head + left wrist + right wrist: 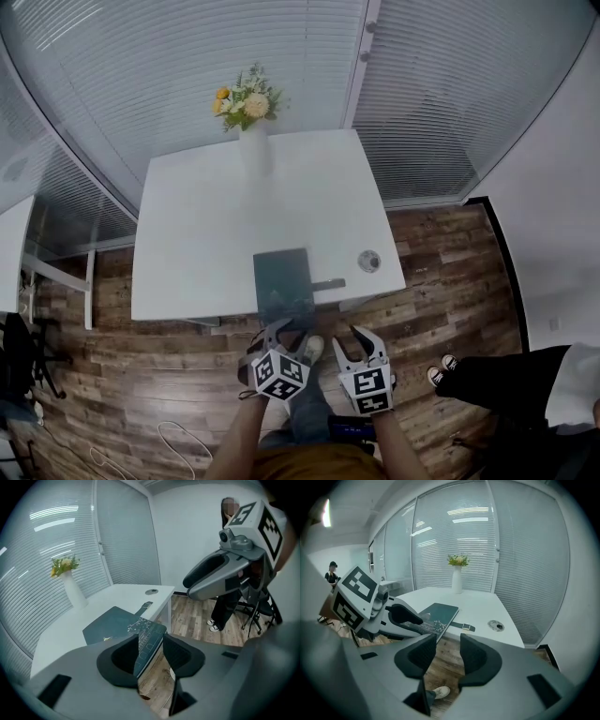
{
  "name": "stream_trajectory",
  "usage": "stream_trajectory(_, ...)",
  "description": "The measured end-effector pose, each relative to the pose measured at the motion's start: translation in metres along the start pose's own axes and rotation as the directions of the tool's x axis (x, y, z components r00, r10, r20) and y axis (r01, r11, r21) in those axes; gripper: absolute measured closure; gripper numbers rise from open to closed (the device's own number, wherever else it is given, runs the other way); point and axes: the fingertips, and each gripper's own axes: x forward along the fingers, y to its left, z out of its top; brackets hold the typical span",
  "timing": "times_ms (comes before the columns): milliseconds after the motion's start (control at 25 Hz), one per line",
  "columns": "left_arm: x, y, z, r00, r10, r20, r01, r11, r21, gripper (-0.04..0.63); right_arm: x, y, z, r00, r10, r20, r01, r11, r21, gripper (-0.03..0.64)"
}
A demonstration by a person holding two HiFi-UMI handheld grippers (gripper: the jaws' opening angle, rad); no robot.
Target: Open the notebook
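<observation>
Teal notebook [283, 277] lies shut on the white table [206, 234], its near edge at the rim just ahead of the left hand-held gripper [150, 638]; that gripper's jaws stand spread, the cover's corner showing between them, pads not pressing; the right hand-held gripper [447, 638] hangs beside it, spread and empty, the notebook ahead to its left. Best, I'd judge, to nip only the top cover, not the whole block; the strap [328, 284] ahead of the right one seems unfastened; that gripper could pin the back cover.
</observation>
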Motion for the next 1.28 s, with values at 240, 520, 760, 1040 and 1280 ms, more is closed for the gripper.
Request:
stream_trajectory(240,0.014,-0.009,0.001,0.999,-0.033,-0.014,0.034,0.999,0.032,0.408,0.009,-0.003,-0.004,1.0,0.011,-0.017,-0.01,1.0,0.004,0.445)
stream_trajectory(520,0.031,-0.014,0.01,0.998,-0.055,-0.013,0.056,0.997,0.058,0.402,0.014,-0.012,-0.01,0.999,0.007,-0.036,-0.006,1.0,0.018,0.445)
stream_trajectory(760,0.035,-0.015,0.009,0.998,-0.056,-0.008,0.056,0.995,0.076,0.403,0.017,-0.014,-0.011,0.999,-0.001,-0.038,0.002,1.0,0.024,0.446)
stream_trajectory(1040,0.035,-0.014,0.008,0.999,-0.031,-0.018,0.033,0.994,0.101,0.403,0.015,-0.013,-0.006,1.0,-0.006,-0.026,0.006,1.0,0.019,0.449)
stream_trajectory(1280,0.036,-0.016,0.012,0.998,-0.049,-0.027,0.052,0.99,0.129,0.417,0.014,-0.013,-0.006,1.0,-0.005,-0.025,0.005,1.0,0.019,0.457)
